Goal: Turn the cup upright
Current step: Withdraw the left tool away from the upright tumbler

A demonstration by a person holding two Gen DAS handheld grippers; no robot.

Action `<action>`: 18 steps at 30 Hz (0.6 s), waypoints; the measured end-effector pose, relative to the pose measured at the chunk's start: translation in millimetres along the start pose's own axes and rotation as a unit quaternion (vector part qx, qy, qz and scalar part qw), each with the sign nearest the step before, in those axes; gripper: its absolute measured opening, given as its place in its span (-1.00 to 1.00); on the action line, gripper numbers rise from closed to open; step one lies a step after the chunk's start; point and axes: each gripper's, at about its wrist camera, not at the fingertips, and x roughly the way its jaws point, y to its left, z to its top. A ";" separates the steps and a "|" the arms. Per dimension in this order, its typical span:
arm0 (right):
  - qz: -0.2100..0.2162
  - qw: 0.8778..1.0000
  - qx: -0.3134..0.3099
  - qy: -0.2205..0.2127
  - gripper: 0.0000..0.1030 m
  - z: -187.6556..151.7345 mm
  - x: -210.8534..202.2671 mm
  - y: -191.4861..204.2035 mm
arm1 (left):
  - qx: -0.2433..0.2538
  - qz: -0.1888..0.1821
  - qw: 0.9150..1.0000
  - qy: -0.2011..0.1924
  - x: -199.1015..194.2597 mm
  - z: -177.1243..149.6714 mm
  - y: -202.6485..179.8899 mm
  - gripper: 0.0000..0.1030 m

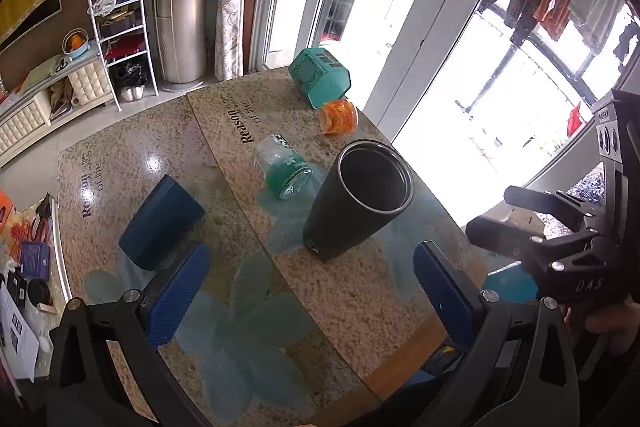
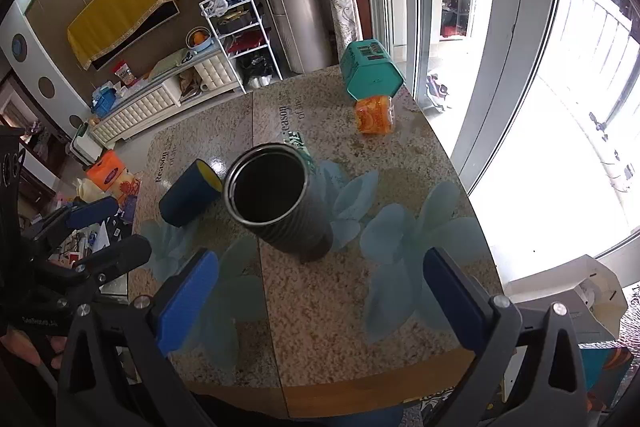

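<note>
Left wrist view: left gripper (image 1: 310, 291), jaws spread wide, nothing between the blue pads (image 1: 176, 301); it sits above the near part of the table (image 1: 352, 311).
- Cup (image 1: 358, 197): black, ribbed, standing upright with its mouth up, near the middle of the table, free of both grippers.
- Clear bottle (image 1: 286, 167) with green label: on its side just behind the cup.
- Blue box (image 1: 160, 223): lying left of the cup, apart from it.
- Teal box (image 1: 320, 77): at the far edge, tipped over.
- Orange jar (image 1: 339, 115): on its side, just beside the teal box.
- Right gripper's body enters at the right edge.

Right wrist view: right gripper (image 2: 320, 297), jaws likewise wide apart and empty, near the table's front edge. Cup (image 2: 276, 203) ahead, between and beyond the pads, untouched. Left gripper shows at the left edge.
</note>
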 end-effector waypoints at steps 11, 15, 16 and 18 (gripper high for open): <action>-0.011 0.999 -0.030 -0.011 1.00 -1.9 -0.8 30.9 | 0.003 0.003 1.000 -0.013 -12.7 -0.3 19.9 0.99; -0.014 0.999 -0.034 -0.017 1.00 0.8 1.3 34.1 | 0.002 0.006 1.000 -0.014 -15.0 0.8 23.6 0.99; -0.014 0.999 -0.033 -0.017 1.00 0.0 1.2 35.0 | 0.002 0.006 1.000 -0.012 -14.2 0.5 24.1 0.99; -0.014 0.999 -0.034 -0.015 1.00 -1.0 2.4 35.9 | 0.000 0.006 1.000 -0.011 -12.7 0.3 25.7 0.99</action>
